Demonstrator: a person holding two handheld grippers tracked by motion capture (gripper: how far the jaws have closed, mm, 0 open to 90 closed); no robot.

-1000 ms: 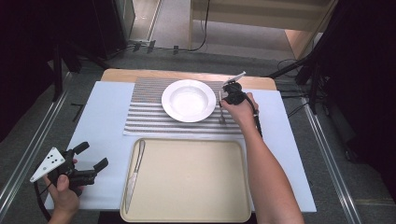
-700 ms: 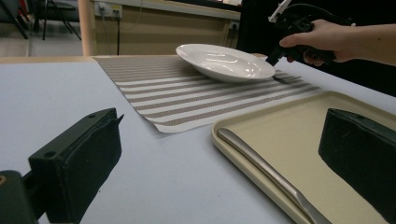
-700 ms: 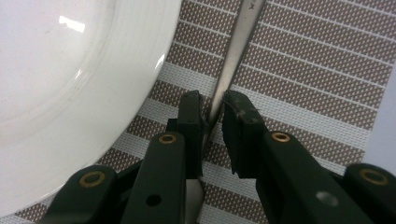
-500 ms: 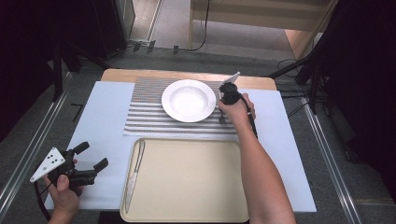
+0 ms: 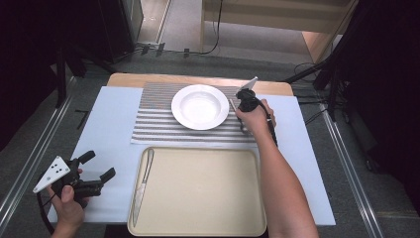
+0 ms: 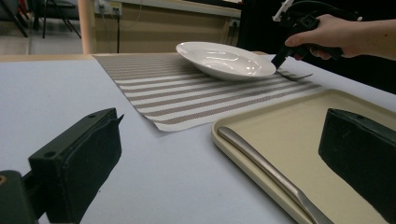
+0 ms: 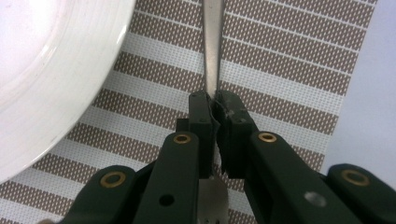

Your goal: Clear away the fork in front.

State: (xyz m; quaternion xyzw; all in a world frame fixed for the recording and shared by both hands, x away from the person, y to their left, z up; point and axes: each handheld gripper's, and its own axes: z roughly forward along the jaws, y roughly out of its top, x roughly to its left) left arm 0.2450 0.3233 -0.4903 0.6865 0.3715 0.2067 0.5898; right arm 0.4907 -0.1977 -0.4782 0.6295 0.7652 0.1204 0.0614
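Right gripper [image 7: 215,105]: at the right edge of the striped placemat [image 5: 158,124], just beside the white plate [image 5: 200,106]; jaws just closed, pinched on the handle of a fork [image 7: 212,51]. Fork flat on the placemat, handle running away along the stripes' cross direction in the right gripper view, tines end [image 7: 212,196] showing below the jaws. In the left gripper view, fork tines [image 6: 299,75] resting on the mat right of the plate, under the gripping hand [image 6: 327,35].

Left gripper [image 5: 96,168]: held above the pale blue table cover [image 5: 106,111] at the near left corner, well apart from the plate; jaws wide apart, nothing between them.

Plate: round, white, shallow, standing on the placemat near its far right part.

Tray [image 5: 198,191]: beige, rectangular, rounded corners, on the near side of the placemat, just beside its near edge.

Knife [image 5: 143,183]: metal, lying lengthwise inside the tray along its left rim; handle end [image 6: 243,142] seen close in the left gripper view.

Table: wooden edge [image 5: 129,78] visible beyond the cover at the far side.
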